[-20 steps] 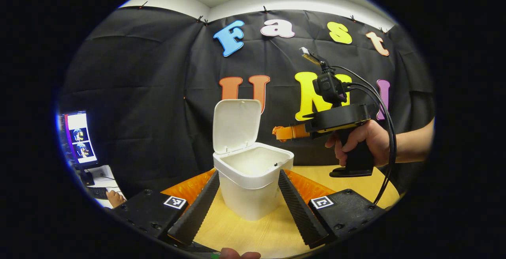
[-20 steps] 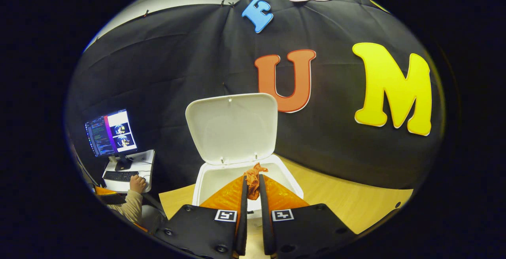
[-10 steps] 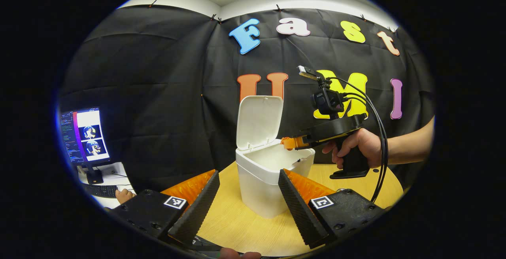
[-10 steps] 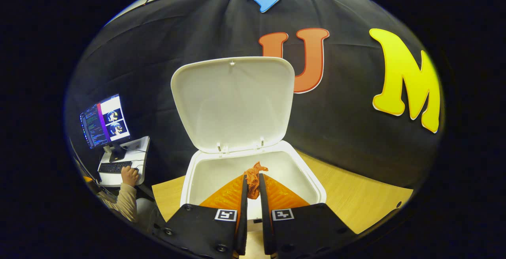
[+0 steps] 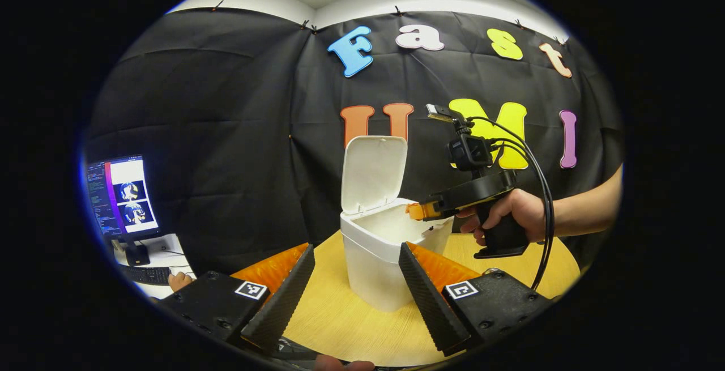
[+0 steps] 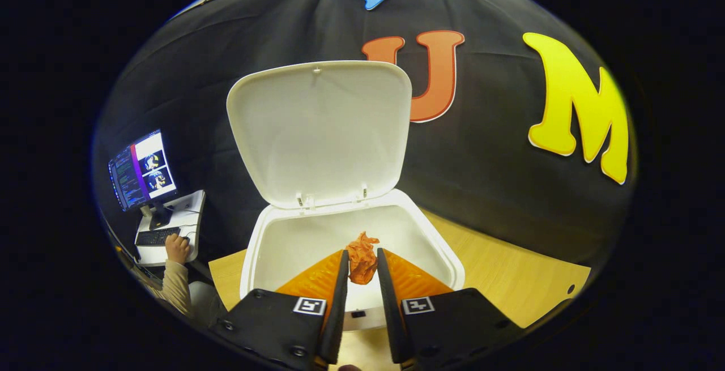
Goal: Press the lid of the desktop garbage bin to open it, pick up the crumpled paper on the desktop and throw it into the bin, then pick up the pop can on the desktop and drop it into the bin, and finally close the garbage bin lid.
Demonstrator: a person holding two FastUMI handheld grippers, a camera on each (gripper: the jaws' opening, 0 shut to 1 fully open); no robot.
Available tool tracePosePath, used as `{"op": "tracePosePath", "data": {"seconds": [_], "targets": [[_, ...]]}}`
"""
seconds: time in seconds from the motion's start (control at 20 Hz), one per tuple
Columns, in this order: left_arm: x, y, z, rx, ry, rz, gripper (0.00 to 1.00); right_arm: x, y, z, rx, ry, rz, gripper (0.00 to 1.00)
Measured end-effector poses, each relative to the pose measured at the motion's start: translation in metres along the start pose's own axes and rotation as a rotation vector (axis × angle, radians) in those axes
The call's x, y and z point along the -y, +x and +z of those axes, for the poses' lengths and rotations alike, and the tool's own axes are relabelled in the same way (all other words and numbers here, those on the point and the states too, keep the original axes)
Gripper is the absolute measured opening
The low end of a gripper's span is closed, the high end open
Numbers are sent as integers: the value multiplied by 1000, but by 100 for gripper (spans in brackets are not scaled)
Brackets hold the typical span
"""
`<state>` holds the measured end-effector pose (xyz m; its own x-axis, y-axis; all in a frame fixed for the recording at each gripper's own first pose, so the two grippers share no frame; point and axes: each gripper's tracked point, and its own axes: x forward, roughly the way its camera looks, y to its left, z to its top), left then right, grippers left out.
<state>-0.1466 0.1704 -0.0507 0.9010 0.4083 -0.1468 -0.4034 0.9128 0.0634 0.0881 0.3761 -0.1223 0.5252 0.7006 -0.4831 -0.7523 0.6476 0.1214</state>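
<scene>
The white garbage bin point(image 6: 351, 241) stood on the wooden desk point(image 6: 510, 286) with its lid point(image 6: 320, 133) tipped upright at the bin's far edge. Over the bin's open mouth, the right claw point(image 6: 362, 263) had its fingers a little parted around the crumpled paper point(image 6: 361, 258); whether they still pinched it I could not tell. The left claw point(image 5: 357, 272) was spread wide, short of the bin.

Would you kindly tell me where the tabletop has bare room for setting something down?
Bare wood lies in front of the bin, between the left gripper fingers, and right of the bin on the table. Above the bin's mouth it is crowded: the right gripper with the crumpled paper.
</scene>
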Motion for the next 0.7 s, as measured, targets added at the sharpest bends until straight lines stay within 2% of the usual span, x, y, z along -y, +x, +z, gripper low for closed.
{"op": "tracePosePath", "data": {"seconds": [0.1, 0.15, 0.45, 0.7], "targets": [[2, 1, 0, -1, 5, -8, 98, -1, -1, 0, 1, 2, -3, 55], [2, 0, 0, -1, 7, -11, 98, -1, -1, 0, 3, 5, -5, 61], [15, 2, 0, 5, -3, -56, 98, 4, -25, 10, 44, 54, -6, 61], [42, 9, 0, 31, 10, -146, 98, 22, -80, 30, 160, 45, -50, 67]]}}
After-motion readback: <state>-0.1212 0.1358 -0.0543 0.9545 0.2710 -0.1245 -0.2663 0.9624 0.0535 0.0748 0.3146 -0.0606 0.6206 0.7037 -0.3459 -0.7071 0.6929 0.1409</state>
